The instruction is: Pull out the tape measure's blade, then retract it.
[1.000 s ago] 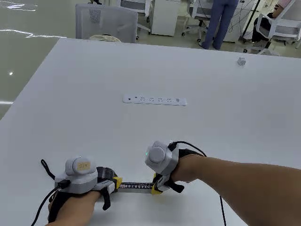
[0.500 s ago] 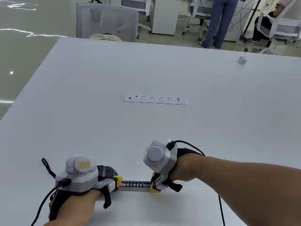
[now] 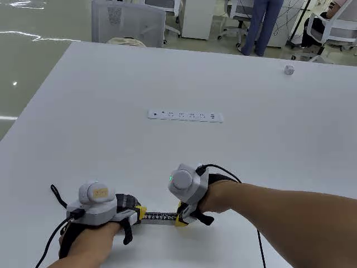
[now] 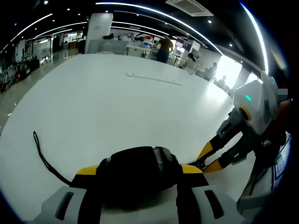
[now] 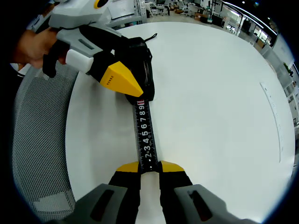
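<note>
The black tape measure case [image 3: 126,202] lies on the white table [image 3: 184,78] near its front edge, and my left gripper [image 3: 137,214] is shut on it. In the left gripper view the case [image 4: 136,179] sits between the yellow-tipped jaws. A short length of the blade [image 3: 159,216] runs right from the case to my right gripper [image 3: 179,218], which is shut on the blade's end. In the right gripper view the numbered blade [image 5: 144,133] leads from my right gripper [image 5: 149,166] up to the case [image 5: 141,65], held there by the left gripper [image 5: 122,83].
A white power strip [image 3: 184,116] lies mid-table, and a small grey object [image 3: 289,69] sits at the far right. The case's black strap [image 3: 55,195] trails left. Beyond the table stand a grey chair [image 3: 128,21] and a person [image 3: 262,22].
My right gripper has moved a little left, toward the case, so the stretch of blade between the two grippers is shorter. The left gripper still holds the case in place.
</note>
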